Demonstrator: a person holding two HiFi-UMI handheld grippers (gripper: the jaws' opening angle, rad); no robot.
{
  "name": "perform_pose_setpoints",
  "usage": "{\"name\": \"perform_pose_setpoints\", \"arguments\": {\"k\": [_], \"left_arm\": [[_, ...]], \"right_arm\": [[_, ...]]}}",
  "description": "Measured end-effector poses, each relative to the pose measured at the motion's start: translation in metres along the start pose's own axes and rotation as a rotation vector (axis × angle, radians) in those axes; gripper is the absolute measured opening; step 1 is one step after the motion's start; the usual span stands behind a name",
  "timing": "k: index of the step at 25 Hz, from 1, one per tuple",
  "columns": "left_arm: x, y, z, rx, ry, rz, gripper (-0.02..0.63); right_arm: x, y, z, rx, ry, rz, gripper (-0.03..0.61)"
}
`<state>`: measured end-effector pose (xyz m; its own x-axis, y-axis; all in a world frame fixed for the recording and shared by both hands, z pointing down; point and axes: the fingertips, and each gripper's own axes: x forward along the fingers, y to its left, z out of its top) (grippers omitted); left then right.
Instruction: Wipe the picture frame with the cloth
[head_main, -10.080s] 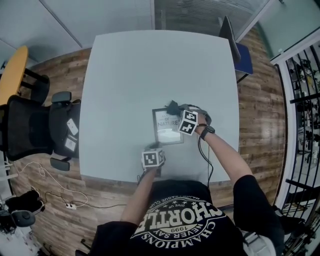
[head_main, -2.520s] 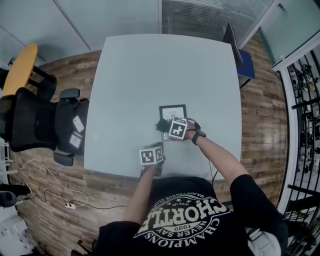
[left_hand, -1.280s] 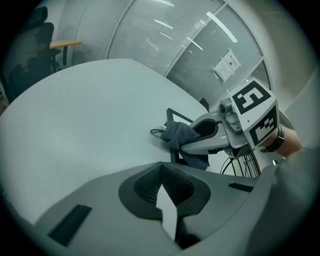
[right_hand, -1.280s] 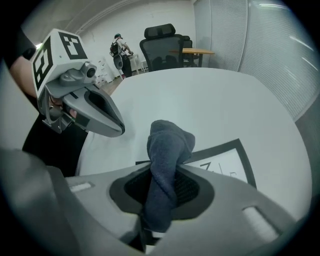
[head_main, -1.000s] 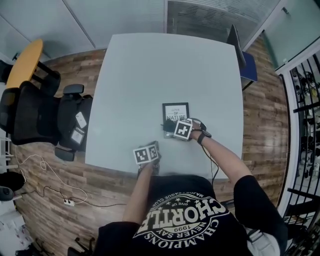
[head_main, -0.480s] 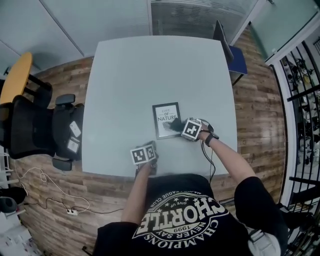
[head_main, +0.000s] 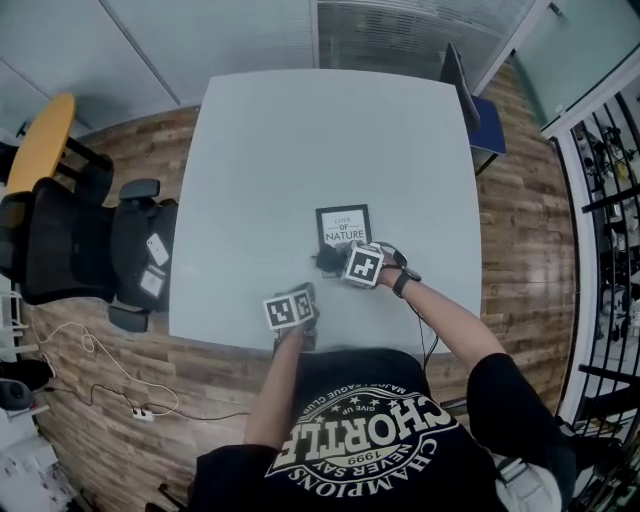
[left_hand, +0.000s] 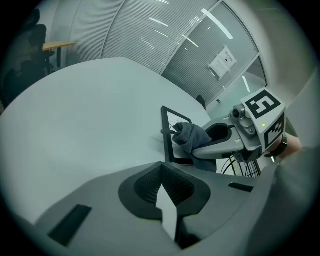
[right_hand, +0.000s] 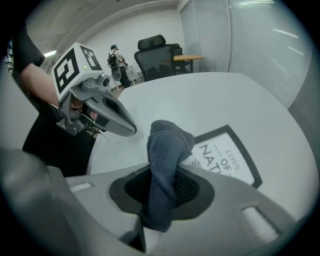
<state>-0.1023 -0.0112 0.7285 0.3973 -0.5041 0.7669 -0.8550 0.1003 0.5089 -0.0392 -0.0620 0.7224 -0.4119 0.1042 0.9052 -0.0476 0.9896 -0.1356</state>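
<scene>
A black picture frame (head_main: 343, 225) with a white print lies flat on the grey table (head_main: 270, 160). In my right gripper view the frame (right_hand: 226, 156) shows just beyond the jaws. My right gripper (head_main: 338, 263) is shut on a dark grey cloth (head_main: 327, 260), which bunches at the frame's near left corner. The cloth (right_hand: 165, 150) sticks up from between the jaws. My left gripper (head_main: 303, 295) rests near the table's front edge, shut on nothing, a little short of the frame. From the left gripper view I see the cloth (left_hand: 189, 138) touching the frame (left_hand: 169, 131).
A black office chair (head_main: 70, 245) stands left of the table, and a blue-seated chair (head_main: 478, 110) at its far right corner. A black cable (head_main: 425, 335) hangs from my right gripper. The table's front edge (head_main: 250, 345) runs just behind my left gripper.
My right gripper has drawn the cloth from the frame's lower right part towards its near left corner. The left gripper has stayed by the front edge.
</scene>
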Motion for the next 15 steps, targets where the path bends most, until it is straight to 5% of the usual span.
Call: {"name": "perform_pose_setpoints", "arguments": {"k": [7, 15], "left_arm": [[-0.007, 0.01, -0.001, -0.017, -0.015, 0.018, 0.002], [-0.003, 0.004, -0.007, -0.005, 0.0, 0.0, 0.003]], "right_arm": [[0.032, 0.016, 0.024, -0.089, 0.042, 0.06, 0.084], [0.013, -0.002, -0.025, 0.017, 0.062, 0.01, 0.084]]}}
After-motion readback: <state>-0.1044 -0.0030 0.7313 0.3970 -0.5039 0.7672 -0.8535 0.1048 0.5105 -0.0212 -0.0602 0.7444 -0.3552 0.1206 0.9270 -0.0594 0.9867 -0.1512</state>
